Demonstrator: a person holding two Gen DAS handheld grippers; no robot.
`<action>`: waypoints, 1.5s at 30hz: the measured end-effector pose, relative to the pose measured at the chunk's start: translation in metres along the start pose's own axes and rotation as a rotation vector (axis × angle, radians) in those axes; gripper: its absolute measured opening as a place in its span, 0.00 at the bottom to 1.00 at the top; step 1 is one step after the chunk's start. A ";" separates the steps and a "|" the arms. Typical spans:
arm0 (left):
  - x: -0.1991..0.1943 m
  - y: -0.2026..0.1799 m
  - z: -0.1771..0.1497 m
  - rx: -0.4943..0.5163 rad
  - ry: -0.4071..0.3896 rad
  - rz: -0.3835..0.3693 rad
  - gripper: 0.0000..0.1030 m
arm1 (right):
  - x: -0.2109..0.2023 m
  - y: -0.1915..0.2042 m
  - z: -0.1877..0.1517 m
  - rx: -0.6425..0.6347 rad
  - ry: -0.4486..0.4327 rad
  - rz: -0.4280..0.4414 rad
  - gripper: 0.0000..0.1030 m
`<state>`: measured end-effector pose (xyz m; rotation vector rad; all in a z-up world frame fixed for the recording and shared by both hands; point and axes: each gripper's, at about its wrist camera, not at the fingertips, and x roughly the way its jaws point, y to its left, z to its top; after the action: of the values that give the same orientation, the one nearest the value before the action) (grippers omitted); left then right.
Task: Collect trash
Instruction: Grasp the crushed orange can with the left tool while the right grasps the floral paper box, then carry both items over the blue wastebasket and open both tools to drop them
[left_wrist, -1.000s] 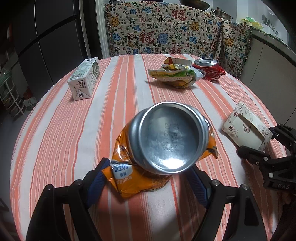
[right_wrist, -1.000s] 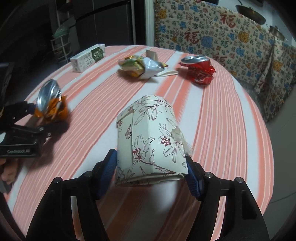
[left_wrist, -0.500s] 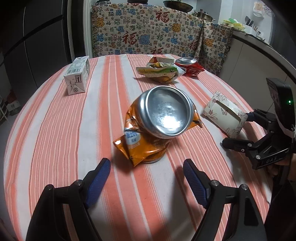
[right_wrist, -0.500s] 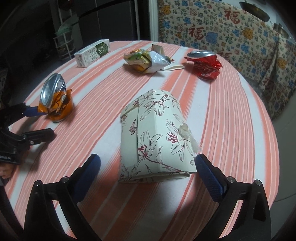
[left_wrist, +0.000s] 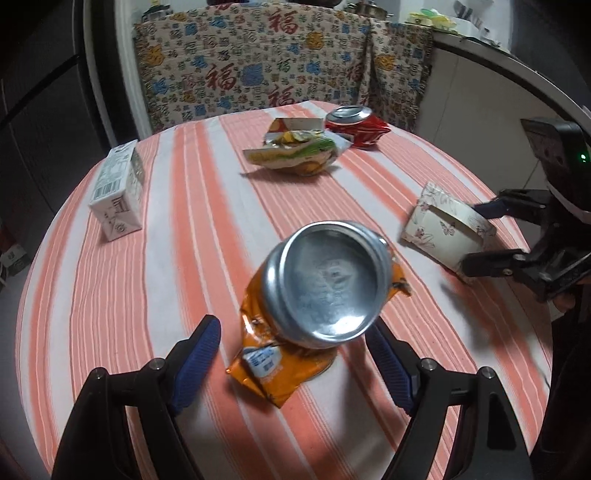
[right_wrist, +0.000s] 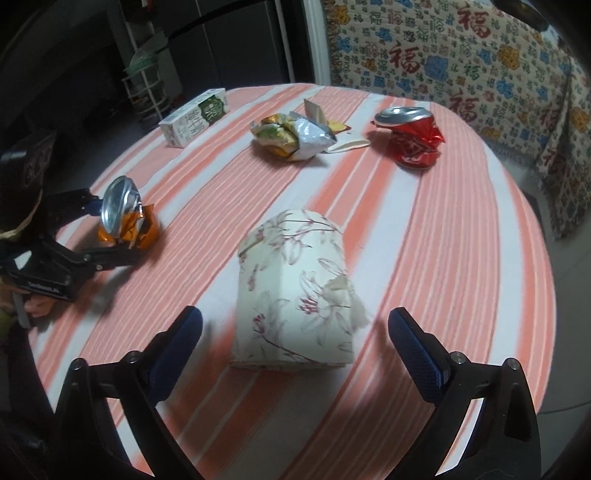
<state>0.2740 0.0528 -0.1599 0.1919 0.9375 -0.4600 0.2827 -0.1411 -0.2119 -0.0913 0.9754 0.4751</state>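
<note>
in the left wrist view the left gripper (left_wrist: 291, 354) stands spread, pinching nothing, with the crushed orange can (left_wrist: 314, 299) sitting on the striped tablecloth (left_wrist: 177, 258) straight ahead of it and partly between the blue pads; the right pad looks close to the can's side, the left pad is clear of it. the can stands roughly upright but tilted, its silver end turned toward the camera, so a squeeze across its crumpled body is the move this hand is lined up for. stamped digits show on that silver end but are too blurred to read, and a small white and blue label on the torn orange skin is also unreadable. farther off lie a milk carton (left_wrist: 118, 192) with a barcode, a snack bag (left_wrist: 295, 155) and a crushed red can (left_wrist: 356, 125). in the right wrist view the right gripper (right_wrist: 295, 347) is spread wide and its jaws are closing, with the floral paper box (right_wrist: 295, 291) lying between the pads, neither pad on it; its long axis runs away from the camera, in line with the fingers. this hand is the nearer one to the box, the left to the orange can. the carton carries chinese print that i cannot make out; the patterned cloth (right_wrist: 461, 55) behind the table repeats the red character 福
</note>
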 end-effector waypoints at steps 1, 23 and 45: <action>-0.001 0.000 0.001 -0.003 -0.002 -0.008 0.79 | 0.003 0.001 0.000 0.000 0.018 0.005 0.61; -0.028 -0.056 0.005 -0.141 -0.048 0.011 0.40 | -0.056 -0.010 -0.024 0.099 -0.058 0.011 0.57; -0.006 -0.157 0.047 -0.052 -0.049 -0.080 0.40 | -0.105 -0.069 -0.058 0.278 -0.137 -0.007 0.57</action>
<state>0.2334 -0.1011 -0.1215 0.0954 0.9108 -0.5115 0.2181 -0.2557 -0.1688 0.1862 0.8976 0.3307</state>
